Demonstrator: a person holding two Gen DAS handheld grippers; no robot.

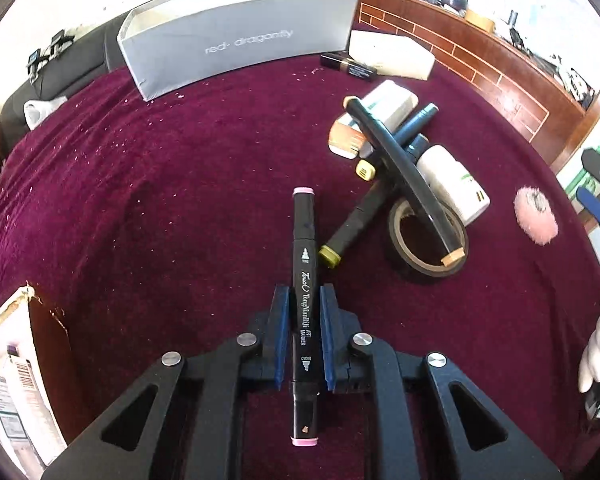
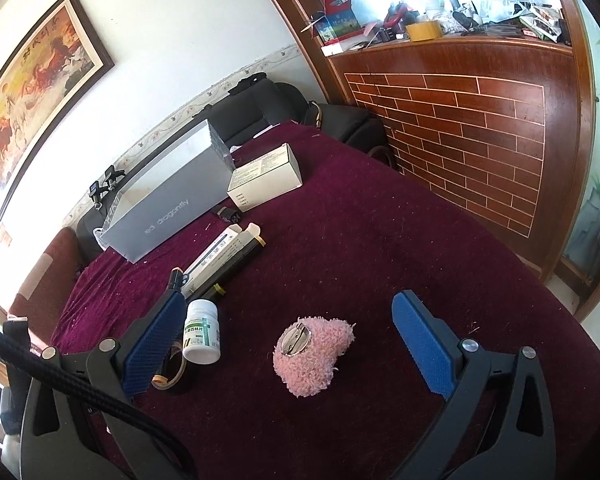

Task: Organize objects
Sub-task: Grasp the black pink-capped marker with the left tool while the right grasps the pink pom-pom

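Observation:
My left gripper is shut on a black art marker with pink caps, held above the maroon tablecloth. To its right lies a pile: several black markers, a tape roll, a white pill bottle and a white tube box. A grey open box stands at the far side. My right gripper is open, with a pink fluffy brooch lying between its fingers. The pill bottle and the tape roll lie by its left finger.
A white carton lies beside the grey box. The tube box and markers lie in front of it. A brick-patterned wooden counter borders the table on the right. A torn cardboard box sits at the near left.

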